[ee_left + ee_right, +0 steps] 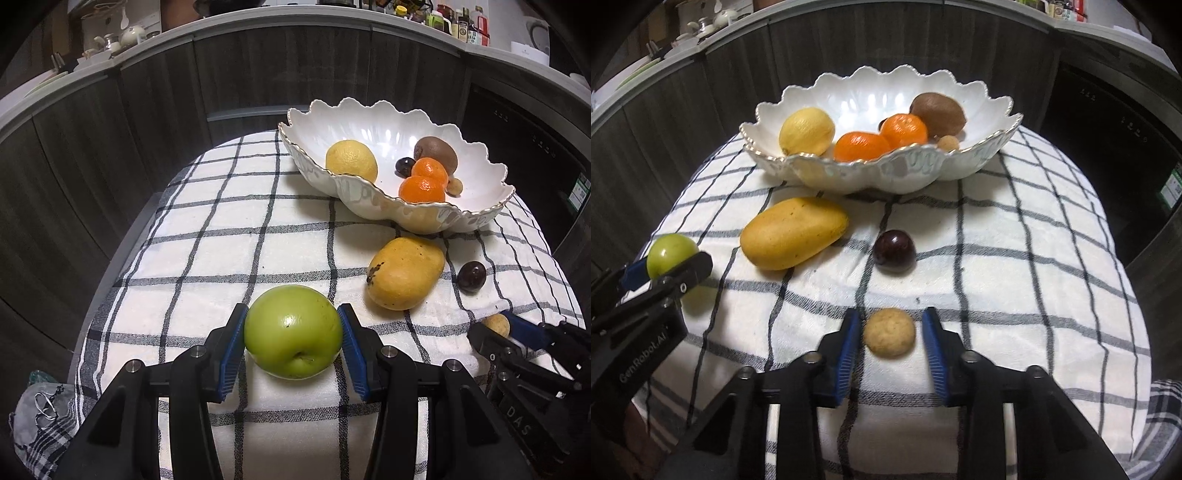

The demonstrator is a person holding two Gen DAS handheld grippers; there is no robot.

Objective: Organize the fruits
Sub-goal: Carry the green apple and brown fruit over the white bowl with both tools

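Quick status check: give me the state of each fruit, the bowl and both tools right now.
Green apple: on the cloth, clamped by left tool.
Small tan fruit: on the cloth, between the right tool's pads, gaps both sides.
Mango: lying on the cloth.
Plum: on the cloth.
Bowl: upright, holding lemon, two oranges, kiwi.

- cloth [229, 236]: off-white with a black grid check;
- bowl [849, 173]: glossy white, gold-edged scalloped rim;
- apple [293, 332]: green;
- mango [792, 232]: yellow-orange, dark specks;
- plum [894, 252]: dark purple;
- small round fruit [890, 332]: pale tan;
- lemon [807, 131]: yellow;
- two tangerines [882, 138]: bright orange;
- kiwi [938, 114]: brown;
- cabinets [110, 110]: dark grey wood grain;
- gripper pads [232, 354]: blue on black fingers
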